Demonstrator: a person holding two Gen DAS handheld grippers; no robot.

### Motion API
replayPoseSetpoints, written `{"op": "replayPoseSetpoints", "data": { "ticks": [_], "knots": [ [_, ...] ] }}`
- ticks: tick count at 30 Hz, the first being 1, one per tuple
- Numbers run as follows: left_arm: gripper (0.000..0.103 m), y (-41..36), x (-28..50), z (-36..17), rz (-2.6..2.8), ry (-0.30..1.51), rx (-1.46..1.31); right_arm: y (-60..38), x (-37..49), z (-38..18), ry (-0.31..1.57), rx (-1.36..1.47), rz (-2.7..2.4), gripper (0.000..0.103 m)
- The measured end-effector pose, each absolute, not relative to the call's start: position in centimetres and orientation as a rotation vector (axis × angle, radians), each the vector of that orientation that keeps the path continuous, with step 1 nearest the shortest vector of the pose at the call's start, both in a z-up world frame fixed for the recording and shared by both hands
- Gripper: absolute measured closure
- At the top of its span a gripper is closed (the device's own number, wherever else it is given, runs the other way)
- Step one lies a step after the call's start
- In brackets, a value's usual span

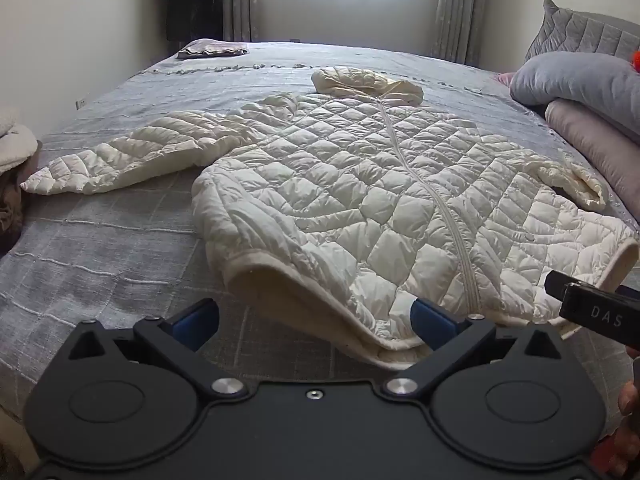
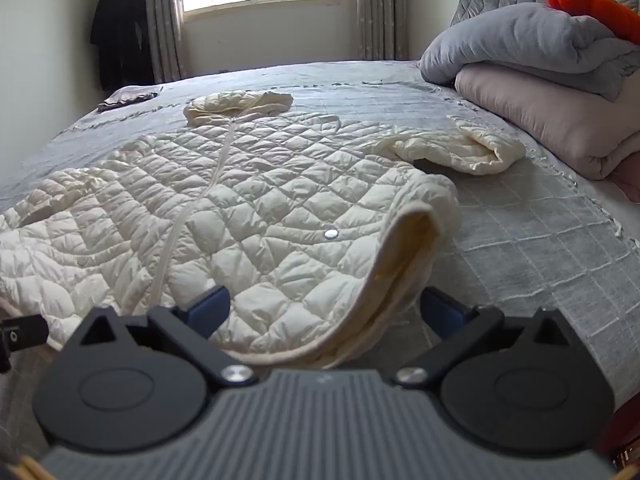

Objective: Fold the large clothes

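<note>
A cream quilted puffer jacket (image 1: pixel 360 184) lies front up on the grey bedspread (image 1: pixel 100 240), zipped, hood toward the window, left sleeve stretched out, right sleeve bent near the pillows. My left gripper (image 1: pixel 316 320) is open just above the jacket's near hem, whose left corner curls up between the blue pads. In the right wrist view the same jacket (image 2: pixel 248 200) fills the middle. My right gripper (image 2: pixel 326 310) stands open over the hem's raised right corner (image 2: pixel 408 248), with nothing pinched. The right gripper's black body (image 1: pixel 592 304) shows at the left view's right edge.
Folded grey and pink quilts (image 2: pixel 540 92) are stacked at the head of the bed on the right, with an orange plush toy (image 2: pixel 592 4) on top. A folded cloth (image 1: pixel 212 50) lies at the far left corner. Fluffy white fabric (image 1: pixel 12 144) sits at the left edge.
</note>
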State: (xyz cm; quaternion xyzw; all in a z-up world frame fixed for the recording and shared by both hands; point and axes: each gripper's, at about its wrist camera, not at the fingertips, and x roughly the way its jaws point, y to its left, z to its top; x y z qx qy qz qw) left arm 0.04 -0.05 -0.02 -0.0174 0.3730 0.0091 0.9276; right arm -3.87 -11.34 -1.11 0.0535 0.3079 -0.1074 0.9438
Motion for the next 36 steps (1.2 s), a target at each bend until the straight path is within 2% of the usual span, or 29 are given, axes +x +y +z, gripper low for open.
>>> {"op": "replayPoseSetpoints", "data": {
  "ticks": [5,36],
  "knots": [
    [0.000,-0.2,-0.8,0.4,0.008,0.707,-0.046,-11.8,-3.3,-0.8,0.648,0.109,-0.220,0.000],
    [0.000,-1.9,0.2,1.2,0.037,0.640,-0.041,-11.9,-3.7,-0.6,0.628,0.092,-0.220,0.000]
  ]
}}
